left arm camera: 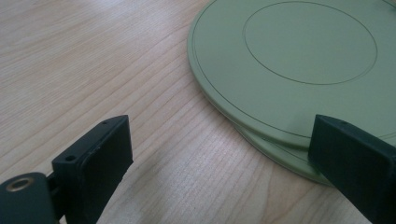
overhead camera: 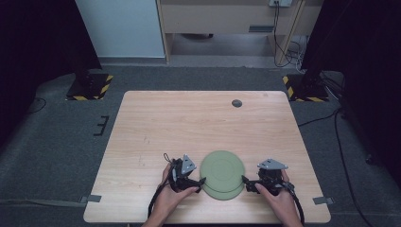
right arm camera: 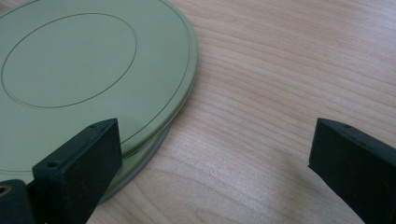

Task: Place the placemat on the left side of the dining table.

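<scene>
Two green plates (overhead camera: 222, 174) lie stacked upside down near the front edge of the wooden table (overhead camera: 189, 123), the upper one shifted a little off the lower. The left gripper (overhead camera: 197, 182) sits just beside the stack's left rim with its fingers (left arm camera: 95, 163) spread wide and holding nothing. The right gripper (overhead camera: 247, 182) sits at the right rim, its fingers (right arm camera: 81, 168) likewise wide apart and empty, one hovering over the plates' edge

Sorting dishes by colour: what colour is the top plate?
Pale sage green, top plate, clearest in the left gripper view.
</scene>
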### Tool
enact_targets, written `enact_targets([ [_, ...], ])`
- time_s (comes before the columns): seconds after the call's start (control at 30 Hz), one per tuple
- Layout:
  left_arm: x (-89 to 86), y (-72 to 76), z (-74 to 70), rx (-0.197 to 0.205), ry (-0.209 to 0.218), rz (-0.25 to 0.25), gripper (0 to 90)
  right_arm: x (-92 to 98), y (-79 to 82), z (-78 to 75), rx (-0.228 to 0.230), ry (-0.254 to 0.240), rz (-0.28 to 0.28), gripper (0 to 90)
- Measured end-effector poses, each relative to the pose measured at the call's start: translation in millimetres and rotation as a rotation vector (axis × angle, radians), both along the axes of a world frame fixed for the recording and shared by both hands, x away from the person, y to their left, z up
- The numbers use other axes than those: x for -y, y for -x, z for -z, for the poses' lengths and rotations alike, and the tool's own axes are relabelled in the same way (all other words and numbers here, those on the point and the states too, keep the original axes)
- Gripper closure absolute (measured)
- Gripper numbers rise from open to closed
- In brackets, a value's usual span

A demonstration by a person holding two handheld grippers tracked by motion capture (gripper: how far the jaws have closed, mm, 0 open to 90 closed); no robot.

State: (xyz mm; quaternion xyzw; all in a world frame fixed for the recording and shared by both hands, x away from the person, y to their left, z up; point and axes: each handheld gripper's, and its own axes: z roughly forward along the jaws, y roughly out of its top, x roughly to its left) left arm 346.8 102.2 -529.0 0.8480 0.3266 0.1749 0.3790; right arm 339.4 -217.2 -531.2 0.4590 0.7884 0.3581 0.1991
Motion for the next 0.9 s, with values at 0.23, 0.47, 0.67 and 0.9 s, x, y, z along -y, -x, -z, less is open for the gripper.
enact_targets([
  [0.23, 0.8, 0.2, -0.4, 0.008, -0.009, 0.003, 6.1, -1.4, 4.8, -0.4, 0.002, 0.003, -0.016, 5.7],
  [0.47, 0.6, -0.2, -0.1, 0.008, -0.003, 0.003, 6.7, -0.5, -0.5, 0.8, -0.004, -0.004, -0.003, 4.9],
  [0.67, -0.3, -1.1, 1.1, 0.000, 0.007, -0.001, 6.1, -2.3, 4.4, 0.6, 0.002, 0.000, -0.018, 5.0],
  [0.9, -1.3, -0.4, -6.3, 0.023, 0.026, 0.020, 8.8, -0.3, 4.3, 0.2, 0.003, -0.005, -0.017, 5.0],
])
